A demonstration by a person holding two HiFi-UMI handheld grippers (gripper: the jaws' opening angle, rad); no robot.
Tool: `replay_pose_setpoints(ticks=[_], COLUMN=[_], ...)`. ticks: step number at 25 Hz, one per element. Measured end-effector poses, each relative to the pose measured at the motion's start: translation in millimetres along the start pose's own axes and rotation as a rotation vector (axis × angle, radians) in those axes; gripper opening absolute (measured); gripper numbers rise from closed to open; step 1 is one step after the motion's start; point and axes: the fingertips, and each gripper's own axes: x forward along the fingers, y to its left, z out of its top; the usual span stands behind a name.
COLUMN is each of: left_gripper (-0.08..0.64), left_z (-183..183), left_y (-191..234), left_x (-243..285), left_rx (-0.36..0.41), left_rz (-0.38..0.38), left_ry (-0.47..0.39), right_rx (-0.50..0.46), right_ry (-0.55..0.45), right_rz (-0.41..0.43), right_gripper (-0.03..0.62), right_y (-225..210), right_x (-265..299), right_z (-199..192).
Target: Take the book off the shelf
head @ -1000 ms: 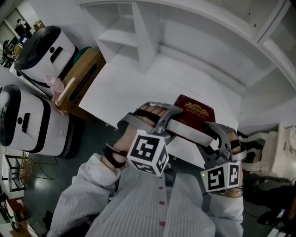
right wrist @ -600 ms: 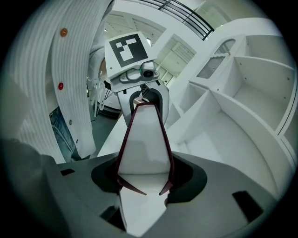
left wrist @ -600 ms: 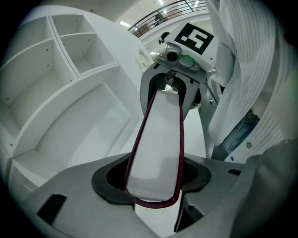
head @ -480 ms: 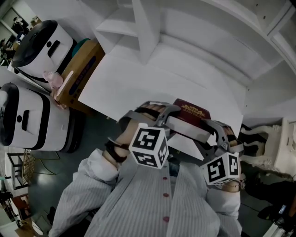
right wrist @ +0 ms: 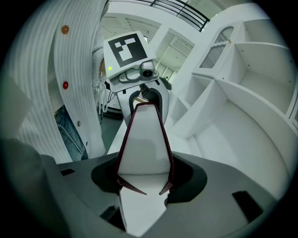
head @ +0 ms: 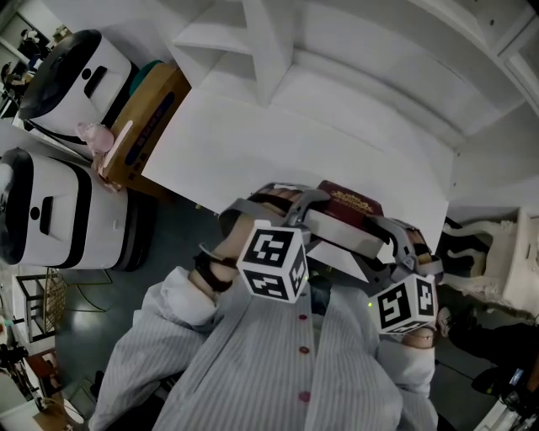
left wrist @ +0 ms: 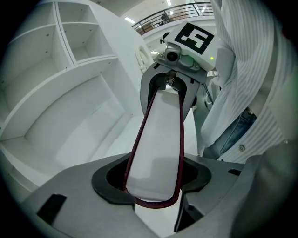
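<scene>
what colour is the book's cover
The book has a dark red cover with gold decoration; head view shows it best.

A white shelf unit (head: 362,109) filled the upper part of the head view, split by an upright divider (head: 274,42). Left of it stood a brown cardboard box (head: 147,126) and two white-and-black machines (head: 72,80) on a dark floor (head: 173,240). A railing (left wrist: 174,10) ran high up near a ceiling light (left wrist: 129,20).

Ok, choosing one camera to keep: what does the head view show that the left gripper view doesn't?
Only head view: the gold-stamped red cover of the book, the cardboard box, two white machines. Only left gripper view: the left tongs closed on the book's end, the camera lens on the right tongs. Both: the book, both tongs, the white shelf.
</scene>
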Motion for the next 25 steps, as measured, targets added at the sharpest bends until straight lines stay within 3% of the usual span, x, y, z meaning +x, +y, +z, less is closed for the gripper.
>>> replay_pose_setpoints(ticks=[15,25], left_gripper=[0.259,0.258], left_z=[-15.0,-23.6], left_y=[-1.9,8.7], left_x=[-1.1,-9.1], left_rx=[-0.006,0.037], left_rz=[-0.035,-0.041], left_ry=[-0.010,-0.019], right_rx=[0.023,0.032], right_ry=[0.018,0.023], right_rz=[0.001,-0.033], right_gripper=[0.225,0.224], right_y=[4.6,-2.3], right_x=[11.1,18.6], right_z=[8.7,21.7])
